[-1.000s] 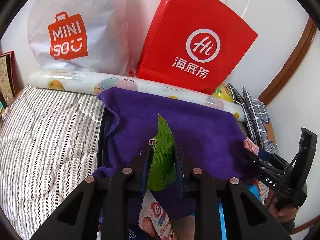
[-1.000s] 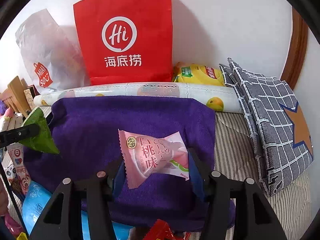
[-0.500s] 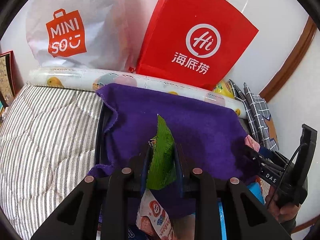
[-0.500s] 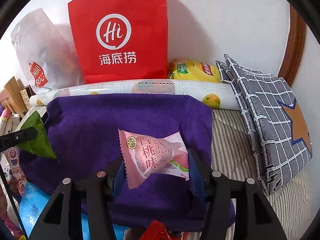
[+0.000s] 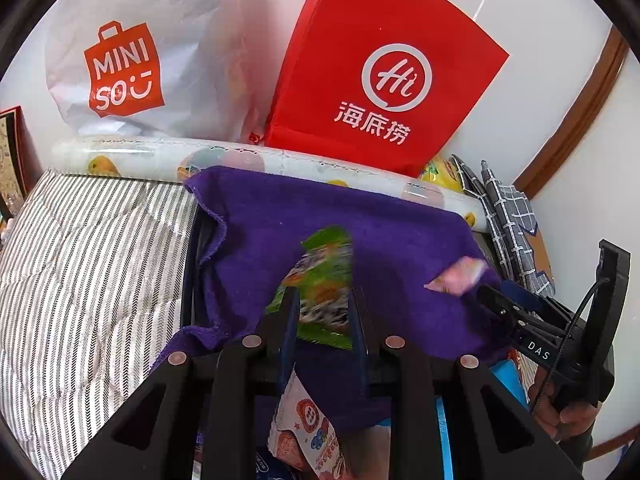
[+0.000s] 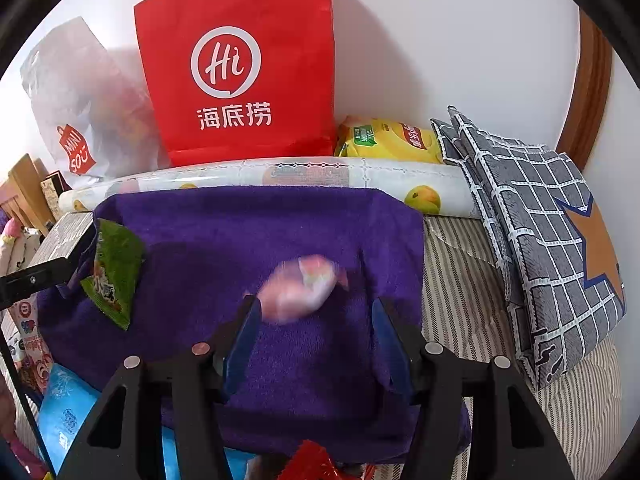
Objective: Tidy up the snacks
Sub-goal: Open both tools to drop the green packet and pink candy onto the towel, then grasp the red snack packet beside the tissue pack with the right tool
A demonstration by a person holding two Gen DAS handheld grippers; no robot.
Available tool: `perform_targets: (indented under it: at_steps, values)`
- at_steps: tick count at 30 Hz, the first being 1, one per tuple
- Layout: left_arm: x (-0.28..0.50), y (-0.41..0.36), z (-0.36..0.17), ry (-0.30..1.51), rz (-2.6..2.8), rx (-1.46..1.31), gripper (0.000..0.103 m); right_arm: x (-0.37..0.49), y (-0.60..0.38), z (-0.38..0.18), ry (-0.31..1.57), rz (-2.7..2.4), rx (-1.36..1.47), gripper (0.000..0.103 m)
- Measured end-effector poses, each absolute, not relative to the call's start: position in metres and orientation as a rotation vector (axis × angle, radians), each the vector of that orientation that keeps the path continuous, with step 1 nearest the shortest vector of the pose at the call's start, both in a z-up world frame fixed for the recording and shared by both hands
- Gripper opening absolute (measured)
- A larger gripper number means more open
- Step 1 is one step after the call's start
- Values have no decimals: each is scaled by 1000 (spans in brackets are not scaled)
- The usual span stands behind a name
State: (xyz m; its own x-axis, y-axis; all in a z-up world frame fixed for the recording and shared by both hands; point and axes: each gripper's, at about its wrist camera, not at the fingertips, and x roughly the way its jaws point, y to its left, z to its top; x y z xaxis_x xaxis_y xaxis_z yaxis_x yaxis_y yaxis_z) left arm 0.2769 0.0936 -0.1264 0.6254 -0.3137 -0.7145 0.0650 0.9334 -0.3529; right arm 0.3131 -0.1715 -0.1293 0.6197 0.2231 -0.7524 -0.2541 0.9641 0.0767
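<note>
Right tongs stood wide apart, holding nothing; blurred pink snack apparently dropping to purple towel | left tongs parted, green snack loose between them | step: releasing snacks | next: fetch another packet from the pile below.

Both the left tongs and the right tongs stand spread, gripping nothing.

white wall with brown wooden trim behind a striped mattress.
</note>
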Motion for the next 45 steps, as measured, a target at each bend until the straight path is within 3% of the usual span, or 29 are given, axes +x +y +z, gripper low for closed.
perform_targets:
  at_steps: [5, 16, 24, 28, 37, 45]
  values:
    - [275, 93, -125, 868, -228, -310, 26, 312, -173, -127, 852, 280, -28, 64]
    - [271, 97, -118, 835, -235, -334, 57, 307, -181, -111, 814, 291, 49, 69]
    - [271, 100, -116, 833, -245, -355, 65, 298, -177, -103, 742, 290, 23, 69]
    - [271, 98, -114, 828, -252, -359, 71, 293, -174, -100, 724, 330, 24, 84]
    - [269, 100, -109, 830, -260, -373, 73, 280, -172, -88, 673, 340, 1, 84]
    - [267, 97, -104, 829, -265, -373, 74, 259, -208, -104, 833, 234, 84, 84]
